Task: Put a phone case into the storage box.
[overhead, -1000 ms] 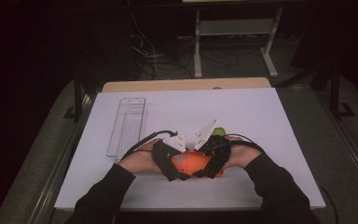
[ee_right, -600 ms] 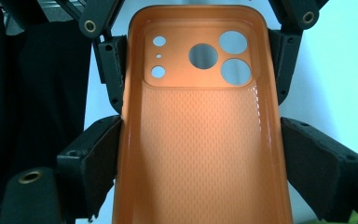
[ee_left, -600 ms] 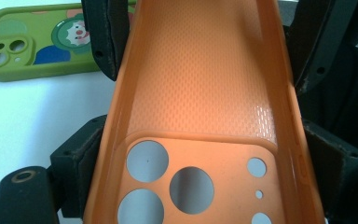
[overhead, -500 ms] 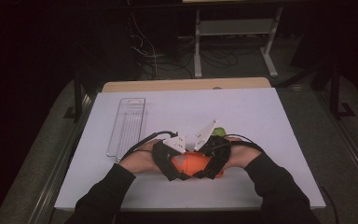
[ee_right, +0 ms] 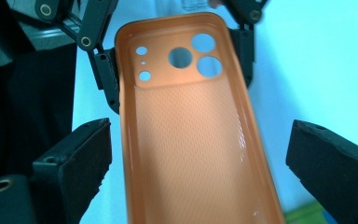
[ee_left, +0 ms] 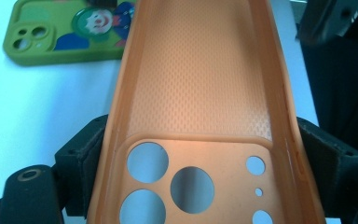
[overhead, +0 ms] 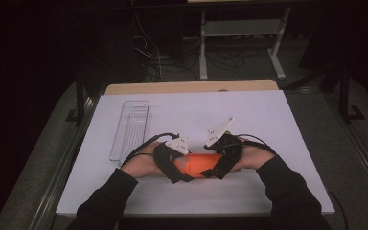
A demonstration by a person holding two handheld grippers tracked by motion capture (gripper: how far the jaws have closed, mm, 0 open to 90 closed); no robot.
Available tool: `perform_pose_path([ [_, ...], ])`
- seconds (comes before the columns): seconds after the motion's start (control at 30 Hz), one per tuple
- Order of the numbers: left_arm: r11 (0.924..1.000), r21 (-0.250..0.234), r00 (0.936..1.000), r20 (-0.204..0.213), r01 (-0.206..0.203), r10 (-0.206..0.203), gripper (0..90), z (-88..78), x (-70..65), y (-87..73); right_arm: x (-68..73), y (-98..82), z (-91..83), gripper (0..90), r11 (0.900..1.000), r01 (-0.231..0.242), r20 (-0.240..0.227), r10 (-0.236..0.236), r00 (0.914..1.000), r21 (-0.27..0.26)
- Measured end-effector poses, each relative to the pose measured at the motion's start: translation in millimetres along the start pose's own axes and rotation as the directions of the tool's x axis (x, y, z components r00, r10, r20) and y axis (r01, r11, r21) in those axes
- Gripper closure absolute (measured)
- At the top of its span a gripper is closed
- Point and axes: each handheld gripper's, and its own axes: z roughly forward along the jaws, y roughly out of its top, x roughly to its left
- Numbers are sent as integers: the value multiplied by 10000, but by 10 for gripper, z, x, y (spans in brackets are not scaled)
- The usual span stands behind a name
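Both forearms come in low and angle inward, meeting over the near middle of the counter (overhead: 268, 120). The left gripper (overhead: 175, 165) is clamped on the camera-hole end of the orange phone case (overhead: 199, 165). The right gripper (overhead: 223, 160) has just been opening, its jaws wide with the case's other end between them, pads off it.
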Motion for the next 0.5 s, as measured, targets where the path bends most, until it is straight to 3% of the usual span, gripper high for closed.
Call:
perform_pose_path([
  [0.1, 9997, 33, 9996, -170, 244, -243, 156, -20, 16, -17, -27, -34, -33, 64, 9993, -368, 283, 369, 9989, -44],
  [0.13, 9995, 15, 9993, -223, 303, -302, 156, -31, 19, -20, -21, -46, -50, 64, 9973, -728, 374, 724, 9967, 88],
  [0.23, 9985, -70, 9975, -461, 539, -542, 156, -65, 35, -28, -61, -82, -85, 69, 9968, -795, 683, 796, 9945, -34],
  [0.27, 9976, -124, 9959, -586, 680, -686, 156, -73, 39, -33, -71, -97, -98, 68, 9973, -728, 777, 734, 9943, -110],
  [0.5, 9908, -159, 9816, -1344, 1346, -1355, 156, -138, 99, -85, -106, -205, -222, 67, 9865, -1529, 1385, 1598, 9774, -591],
])
